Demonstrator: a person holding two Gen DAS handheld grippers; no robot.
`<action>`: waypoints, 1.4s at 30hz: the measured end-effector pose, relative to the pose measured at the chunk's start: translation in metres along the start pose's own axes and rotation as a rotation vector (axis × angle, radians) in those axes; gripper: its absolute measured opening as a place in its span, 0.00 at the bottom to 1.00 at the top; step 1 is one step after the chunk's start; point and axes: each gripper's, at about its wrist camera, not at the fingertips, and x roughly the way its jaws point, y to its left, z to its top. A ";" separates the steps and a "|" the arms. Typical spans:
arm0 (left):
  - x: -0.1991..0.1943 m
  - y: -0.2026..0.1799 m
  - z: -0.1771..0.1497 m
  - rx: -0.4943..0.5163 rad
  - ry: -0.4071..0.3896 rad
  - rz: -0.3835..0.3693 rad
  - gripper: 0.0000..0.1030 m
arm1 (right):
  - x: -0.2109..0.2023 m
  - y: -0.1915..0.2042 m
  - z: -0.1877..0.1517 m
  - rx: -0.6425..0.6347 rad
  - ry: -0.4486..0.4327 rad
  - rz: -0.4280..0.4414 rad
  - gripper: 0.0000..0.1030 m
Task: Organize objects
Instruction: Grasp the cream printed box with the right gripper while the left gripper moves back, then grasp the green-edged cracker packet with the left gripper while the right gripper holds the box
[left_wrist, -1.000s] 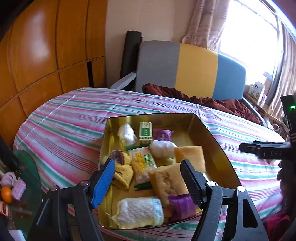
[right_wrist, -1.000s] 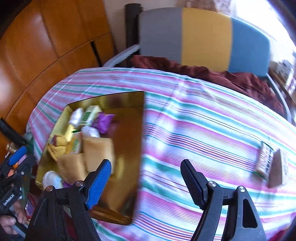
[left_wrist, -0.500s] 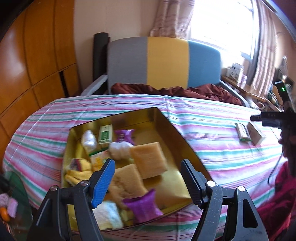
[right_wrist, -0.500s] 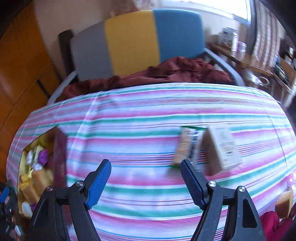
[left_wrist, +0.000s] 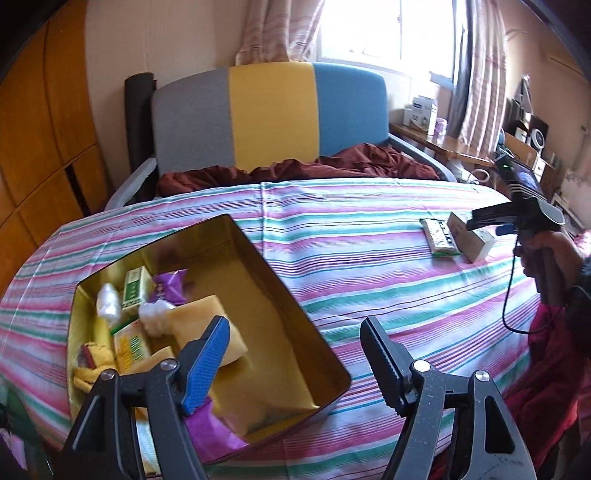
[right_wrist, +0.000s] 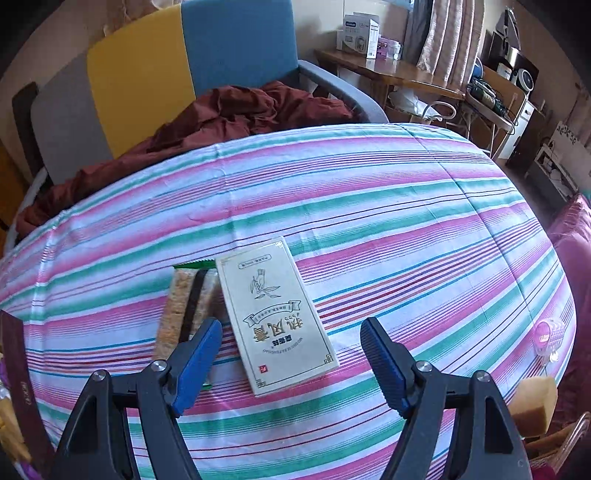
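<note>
A gold tin (left_wrist: 280, 295) lies on the striped tablecloth, its left half filled with sponges, wrapped snacks and small packets. My left gripper (left_wrist: 295, 343) hovers open over the tin's empty right side and rim, nothing between its fingers. A cream box with printed characters (right_wrist: 277, 314) lies flat on the cloth, with a snack packet (right_wrist: 188, 306) touching its left side. My right gripper (right_wrist: 291, 354) stands open just above the box's near end, holding nothing. In the left wrist view that right gripper (left_wrist: 480, 221), held by a hand, hangs over the cream box (left_wrist: 471, 240) and the packet (left_wrist: 439, 236).
A yellow sponge (right_wrist: 535, 402) and a small pink item (right_wrist: 546, 336) sit near the table's right edge. Behind the table is a grey, yellow and blue chair (left_wrist: 269, 114) with a dark red cloth (right_wrist: 221, 114). The tin's dark outer wall (right_wrist: 14, 362) shows at far left.
My right gripper has swung from beside the tin across the cloth to above the cream box and packet. My left gripper has shifted right, from over the tin's contents to its empty side.
</note>
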 end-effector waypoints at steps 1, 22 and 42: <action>0.004 -0.004 0.002 0.006 0.008 -0.008 0.72 | 0.005 0.001 0.001 -0.011 0.009 0.006 0.76; 0.121 -0.118 0.064 0.112 0.224 -0.194 0.67 | 0.014 -0.037 0.001 0.113 0.072 -0.010 0.50; 0.228 -0.222 0.118 0.221 0.283 -0.334 0.62 | 0.018 -0.062 0.002 0.221 0.095 0.016 0.50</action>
